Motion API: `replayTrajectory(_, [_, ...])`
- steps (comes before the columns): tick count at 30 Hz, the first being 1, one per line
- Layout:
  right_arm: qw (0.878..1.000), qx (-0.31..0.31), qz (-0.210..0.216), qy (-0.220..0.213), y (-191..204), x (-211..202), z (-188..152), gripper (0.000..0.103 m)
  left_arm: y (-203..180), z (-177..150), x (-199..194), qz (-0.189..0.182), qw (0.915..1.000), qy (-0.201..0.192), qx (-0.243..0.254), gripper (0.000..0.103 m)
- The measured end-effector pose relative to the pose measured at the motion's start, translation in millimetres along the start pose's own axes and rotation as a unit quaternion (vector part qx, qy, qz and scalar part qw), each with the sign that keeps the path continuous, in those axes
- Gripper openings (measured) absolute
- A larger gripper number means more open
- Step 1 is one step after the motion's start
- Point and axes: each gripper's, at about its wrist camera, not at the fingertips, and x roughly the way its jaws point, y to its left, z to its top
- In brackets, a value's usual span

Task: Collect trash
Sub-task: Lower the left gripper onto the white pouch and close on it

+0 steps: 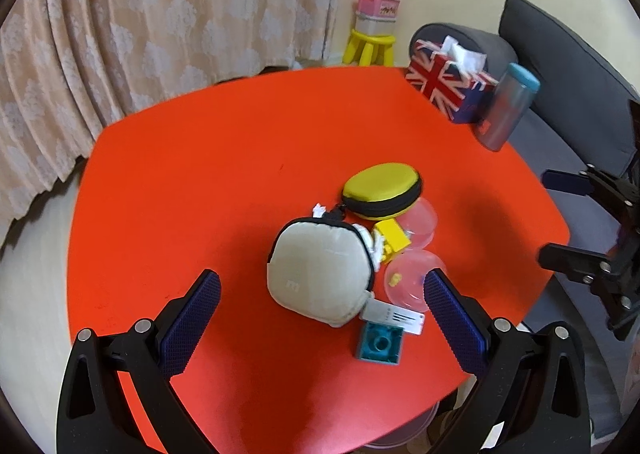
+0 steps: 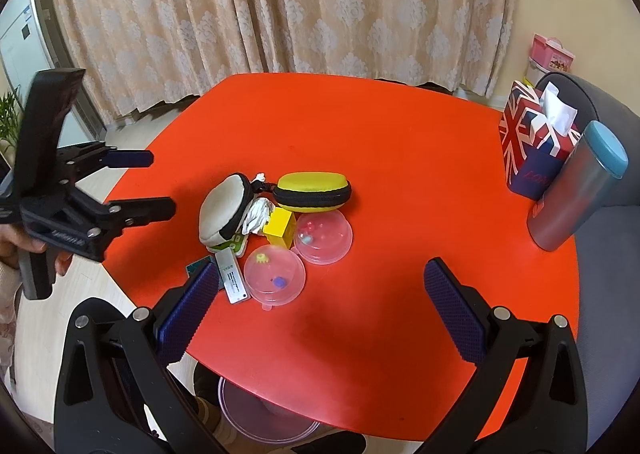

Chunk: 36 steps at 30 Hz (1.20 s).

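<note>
A cluster of items lies on the red table [image 1: 200, 173]: a grey pouch [image 1: 320, 274], a yellow zip case [image 1: 382, 189], a yellow block [image 1: 392, 236], a teal block [image 1: 380, 344], a white tag [image 1: 394, 316], two clear plastic lids [image 1: 414, 282] and a crumpled white tissue [image 2: 258, 215] between the pouch and the yellow block. My left gripper [image 1: 320, 318] is open and empty, its jaws either side of the pouch, above it. My right gripper [image 2: 320, 310] is open and empty above the table's near edge, next to the clear lids [image 2: 276, 274].
A Union Jack tissue box [image 1: 448, 81] and a blue-capped bottle [image 1: 506, 109] stand at the table's far right, by a grey chair [image 1: 580, 65]. A clear bin [image 2: 264, 414] sits on the floor under the near table edge. A curtain [image 2: 280, 5] hangs behind.
</note>
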Motion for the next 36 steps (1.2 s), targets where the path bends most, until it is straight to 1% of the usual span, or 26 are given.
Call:
replayTrajectory(3, [1.000,0.002,0.001,0.003,-2.2,1.3,0.6,0.100,7.4,2.7,16.2,-0.011,0.9997,0.018,-0.014,0.097])
replayTrajectory(9, [1.000,0.006,0.000,0.008,-6.9,5.3,-0.4,0.100,15.4,5.0,43.5,-0.045,0.9972,0.045,-0.039,0.097])
replayTrajectory(14, [1.000,0.009,0.001,0.012,-9.5,8.5,-1.6,0.100,18.7,3.7,61.1,-0.062,0.9947,0.061,-0.055,0.097])
replayTrajectory(17, [1.000,0.010,0.001,0.015,-10.9,11.4,-2.3,0.100,18.6,1.7,71.4,-0.065,0.9938,0.068,-0.059,0.097])
replayTrajectory(22, [1.000,0.011,0.002,0.020,-12.0,16.2,-2.2,0.100,23.0,-0.9,81.0,-0.071,0.9923,0.075,-0.068,0.097])
replayTrajectory(31, [1.000,0.012,0.002,0.023,-13.5,20.6,-2.0,0.100,24.5,-2.4,83.1,-0.091,0.9907,0.069,-0.074,0.097])
replayTrajectory(32, [1.000,0.012,0.002,0.023,-13.6,20.7,-2.0,0.100,23.7,-2.5,83.1,-0.090,0.9910,0.068,-0.072,0.094])
replayTrajectory(34, [1.000,0.011,0.002,0.023,-12.6,22.1,-1.8,0.100,23.0,-1.8,83.4,-0.084,0.9922,0.065,-0.066,0.084])
replayTrajectory(36, [1.000,0.011,0.002,0.023,-11.9,22.8,-1.8,0.100,24.8,-1.7,82.8,-0.087,0.9918,0.065,-0.067,0.083])
